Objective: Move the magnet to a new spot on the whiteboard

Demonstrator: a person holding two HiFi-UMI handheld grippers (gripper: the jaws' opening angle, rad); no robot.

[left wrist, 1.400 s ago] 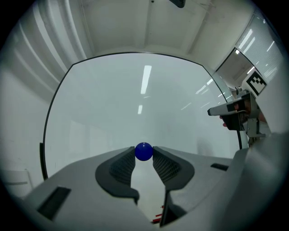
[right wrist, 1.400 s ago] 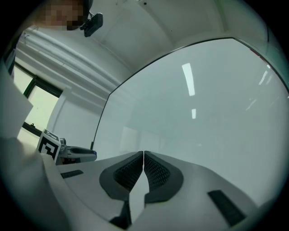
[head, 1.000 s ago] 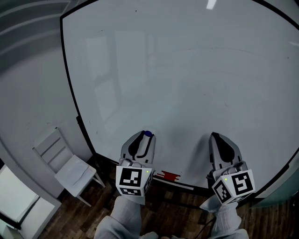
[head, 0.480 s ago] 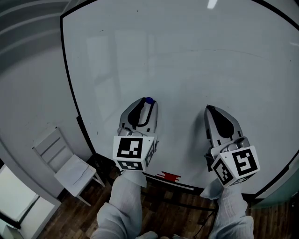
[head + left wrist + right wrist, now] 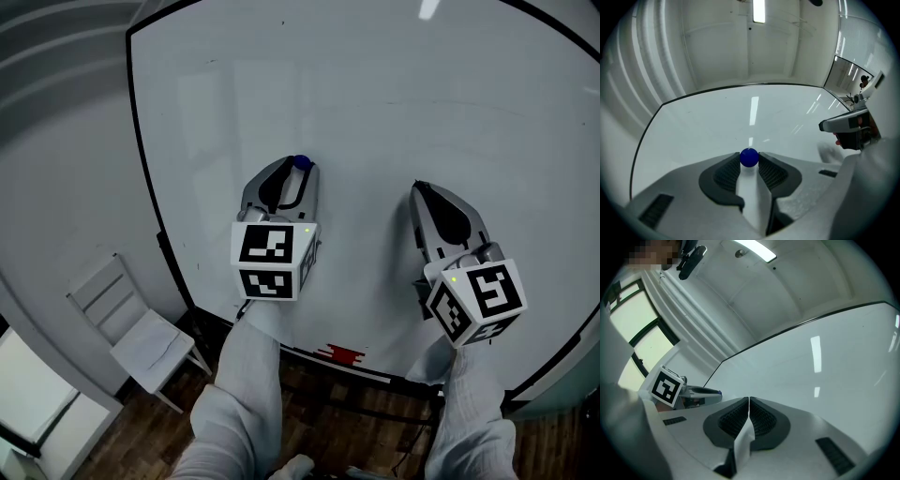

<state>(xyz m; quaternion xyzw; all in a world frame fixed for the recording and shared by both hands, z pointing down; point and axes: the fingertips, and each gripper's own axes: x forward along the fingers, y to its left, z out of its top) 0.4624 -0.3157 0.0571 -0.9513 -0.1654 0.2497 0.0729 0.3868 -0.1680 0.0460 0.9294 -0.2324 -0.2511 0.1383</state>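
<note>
The left gripper (image 5: 298,169) is clamped on the magnet (image 5: 300,162), a small blue ball pinched right at the tips of its two jaws. The left gripper view shows the ball (image 5: 749,157) wedged between the ribbed black pads (image 5: 725,172), with the whiteboard (image 5: 703,126) spread out behind it. From where I stand, the magnet sits in front of the left-centre part of the whiteboard (image 5: 422,112), well above its bottom edge. Whether it touches the surface, I cannot tell.

The right gripper (image 5: 419,189) hangs in front of the whiteboard too, to the right of the left one and at about the same height. Its jaws are pressed together with nothing between them (image 5: 748,401).

A small red patch (image 5: 342,354) shows at the whiteboard's bottom edge, below and between the two grippers. A white chair (image 5: 131,323) stands on the wooden floor (image 5: 131,441), off the whiteboard's lower left corner.
</note>
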